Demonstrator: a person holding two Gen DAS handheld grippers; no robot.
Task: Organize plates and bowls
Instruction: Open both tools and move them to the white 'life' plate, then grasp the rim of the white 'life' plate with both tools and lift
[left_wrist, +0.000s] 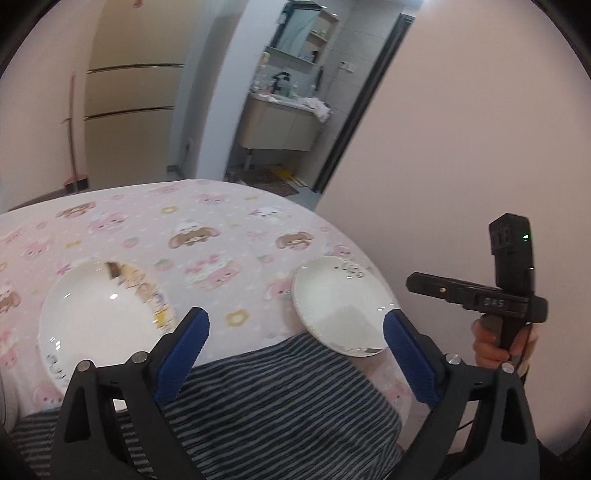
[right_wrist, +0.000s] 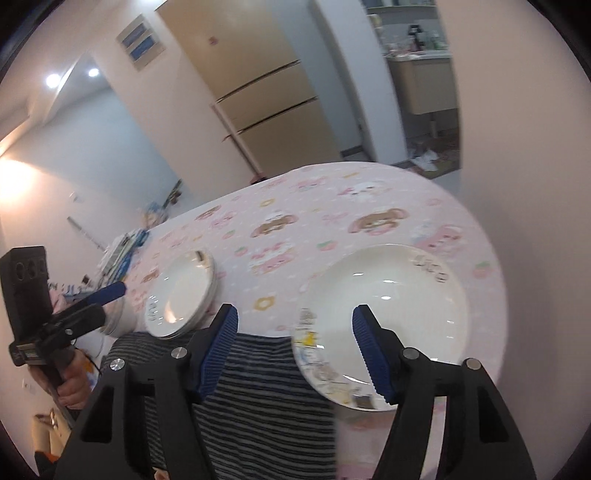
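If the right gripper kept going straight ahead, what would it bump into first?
Probably the striped grey cloth lying between the open right gripper and the table, or the white cartoon-printed plate's near rim; depth is unclear.

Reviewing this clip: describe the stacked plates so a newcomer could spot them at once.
Start at the round table with the pink cartoon-animal tablecloth. Near its front edge, beside the striped cloth, two groups of white dishes sit apart. The stacked plates are the left group, showing several layered rims, unlike the single plate on the right.
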